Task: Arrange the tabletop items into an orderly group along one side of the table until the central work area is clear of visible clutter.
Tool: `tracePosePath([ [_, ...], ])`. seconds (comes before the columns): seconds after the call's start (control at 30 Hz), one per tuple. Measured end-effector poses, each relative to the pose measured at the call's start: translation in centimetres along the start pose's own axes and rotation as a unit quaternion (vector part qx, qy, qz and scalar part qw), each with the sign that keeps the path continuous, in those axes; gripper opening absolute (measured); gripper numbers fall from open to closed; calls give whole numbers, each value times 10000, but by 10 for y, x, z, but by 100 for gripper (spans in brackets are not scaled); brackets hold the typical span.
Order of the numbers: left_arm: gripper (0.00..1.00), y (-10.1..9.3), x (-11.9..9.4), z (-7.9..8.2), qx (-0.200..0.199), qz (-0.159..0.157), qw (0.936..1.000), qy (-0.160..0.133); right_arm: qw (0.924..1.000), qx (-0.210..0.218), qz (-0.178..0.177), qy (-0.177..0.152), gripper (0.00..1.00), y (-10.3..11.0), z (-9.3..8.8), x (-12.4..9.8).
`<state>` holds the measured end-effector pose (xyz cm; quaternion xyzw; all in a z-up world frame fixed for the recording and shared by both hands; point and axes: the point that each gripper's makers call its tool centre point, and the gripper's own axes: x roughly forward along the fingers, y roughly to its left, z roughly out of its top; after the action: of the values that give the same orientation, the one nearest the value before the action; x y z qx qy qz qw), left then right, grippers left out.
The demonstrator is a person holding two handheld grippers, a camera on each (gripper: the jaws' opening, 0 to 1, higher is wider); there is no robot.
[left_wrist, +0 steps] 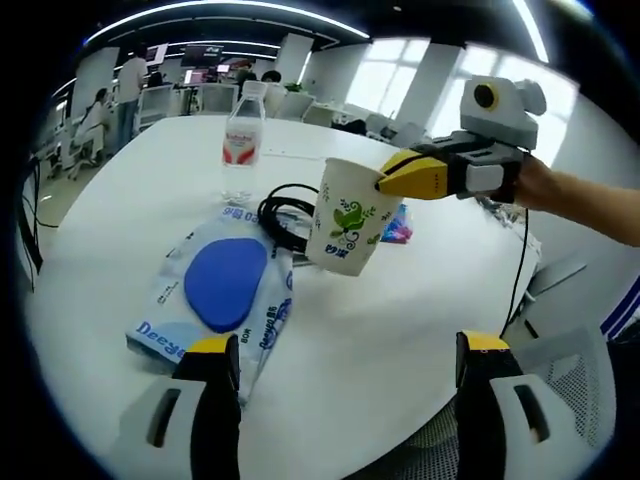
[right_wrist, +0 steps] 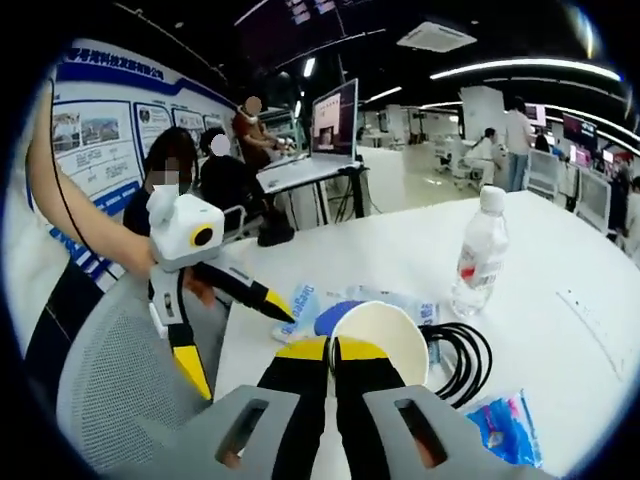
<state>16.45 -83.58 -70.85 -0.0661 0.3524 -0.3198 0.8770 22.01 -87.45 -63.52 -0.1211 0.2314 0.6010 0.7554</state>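
The paper cup (left_wrist: 343, 228) is being pinched by its rim in the right tool (left_wrist: 385, 183), lifted for regrouping; the left tool (left_wrist: 340, 360) is being held wide.

The paper cup (left_wrist: 345, 217) is cream with a green leaf print. The water bottle (left_wrist: 241, 143) is clear with a red-and-white label. A blue oval shows through the pale blue-lettered packet (left_wrist: 215, 290). The coiled cable (left_wrist: 283, 213) is black, the desk (left_wrist: 380, 330) white.
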Motion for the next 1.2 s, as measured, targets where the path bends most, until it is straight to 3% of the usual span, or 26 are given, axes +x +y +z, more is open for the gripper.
tracePosePath([
  [0.43,85,1,-1,-2,-120,-28,9999,-67,9980,-558,-262,144,0,-26,1,-2],
  [0.87,84,0,-1,-6,-237,-33,9997,-91,9963,-671,-470,266,0,-60,8,-6],
  [1.2,83,-1,-8,-10,-278,-40,9995,-116,9943,-820,-486,481,0,-66,3,0],
])
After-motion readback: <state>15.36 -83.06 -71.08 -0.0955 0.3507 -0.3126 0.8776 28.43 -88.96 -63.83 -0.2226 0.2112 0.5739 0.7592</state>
